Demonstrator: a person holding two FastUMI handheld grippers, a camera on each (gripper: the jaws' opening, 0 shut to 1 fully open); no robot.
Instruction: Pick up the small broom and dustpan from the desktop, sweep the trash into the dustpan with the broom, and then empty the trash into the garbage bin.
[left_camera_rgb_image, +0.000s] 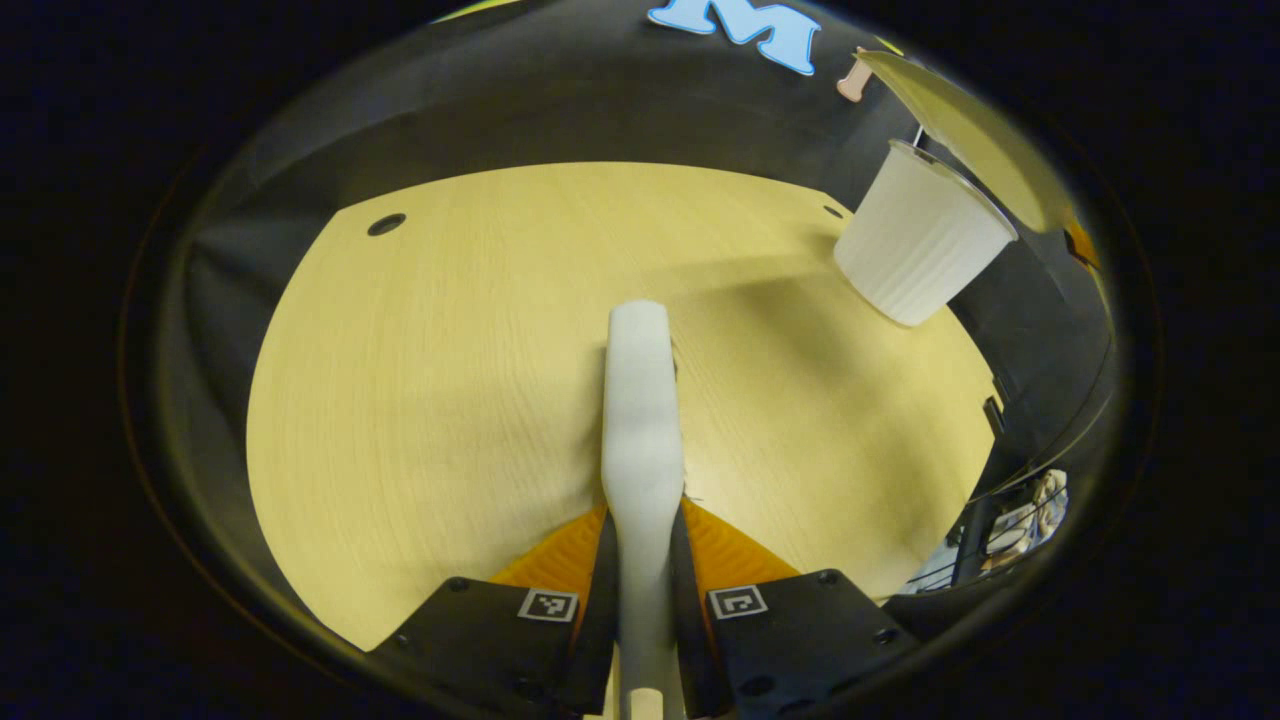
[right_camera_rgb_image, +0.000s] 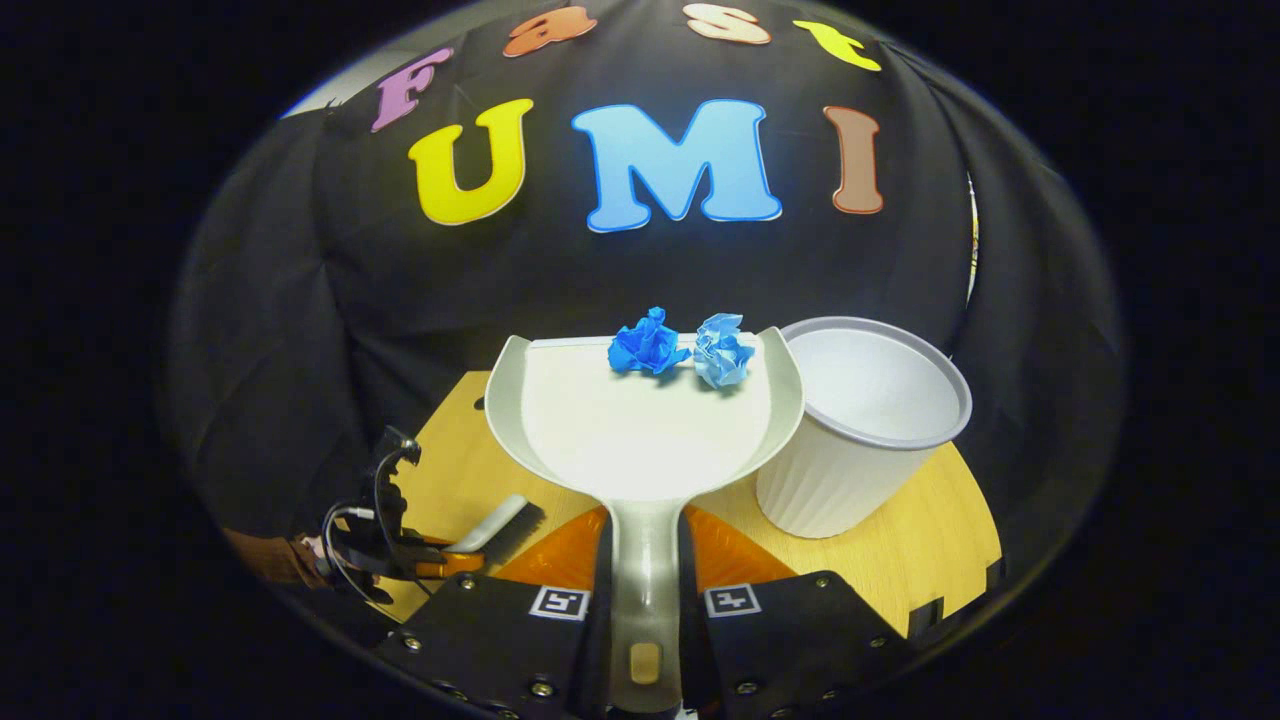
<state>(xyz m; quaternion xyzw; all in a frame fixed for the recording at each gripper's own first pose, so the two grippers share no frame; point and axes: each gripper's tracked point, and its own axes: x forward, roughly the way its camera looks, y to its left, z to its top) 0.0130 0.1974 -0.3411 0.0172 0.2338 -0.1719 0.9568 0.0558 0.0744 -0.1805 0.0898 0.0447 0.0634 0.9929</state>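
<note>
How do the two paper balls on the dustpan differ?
The left paper ball is deep saturated blue; the right paper ball is pale, whitish blue. The left one sits nearer the middle of the dustpan; the right one sits closer to the garbage bin. Both are crumpled, similar in size, side by side.

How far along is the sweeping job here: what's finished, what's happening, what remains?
Done: both tools are picked up and the sweeping looks finished; two blue paper wads sit at the front of the dustpan. In hand: the right tongs grip the dustpan handle beside the white bin; the left tongs grip the broom over the desk. Left: tipping the wads into the bin.
</note>
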